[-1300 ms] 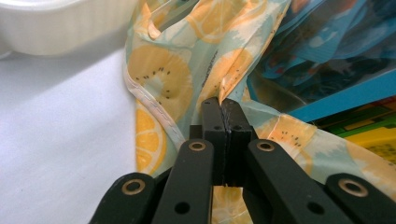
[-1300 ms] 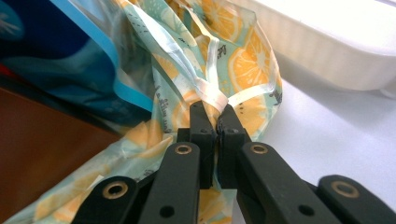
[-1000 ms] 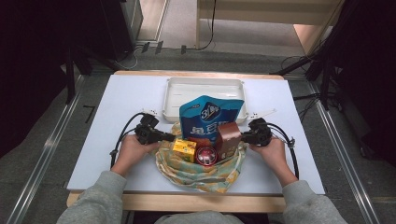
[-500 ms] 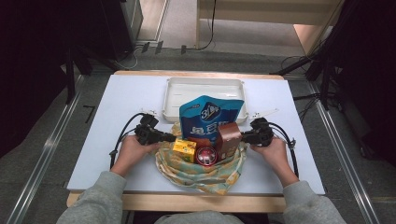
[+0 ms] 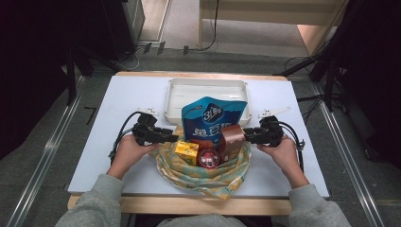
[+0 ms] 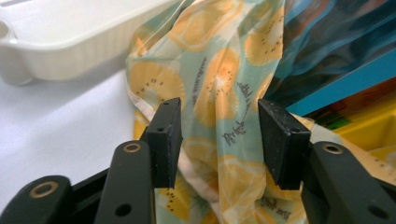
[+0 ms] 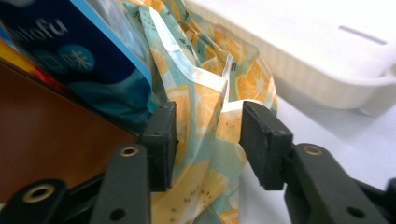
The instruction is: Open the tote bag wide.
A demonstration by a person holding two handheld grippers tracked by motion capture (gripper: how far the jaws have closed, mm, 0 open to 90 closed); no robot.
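The left gripper (image 6: pixel 217 135) had just been opening its jaws, which stood apart with a fold of the fruit-print cloth (image 6: pixel 224 88) hanging loose between them, the pads not pressing on it. Far to the left, a white tray (image 6: pixel 70 42) sat on the pale table (image 6: pixel 56 135), its wall just beside the cloth's edge. To the right, behind the cloth, lay a blue bag (image 6: pixel 336 51) and part of a yellow box (image 6: pixel 373 130).

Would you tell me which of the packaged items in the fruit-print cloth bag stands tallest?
The blue snack pouch at the back: it rises well above the brown box, the yellow box and the round red tin in front.
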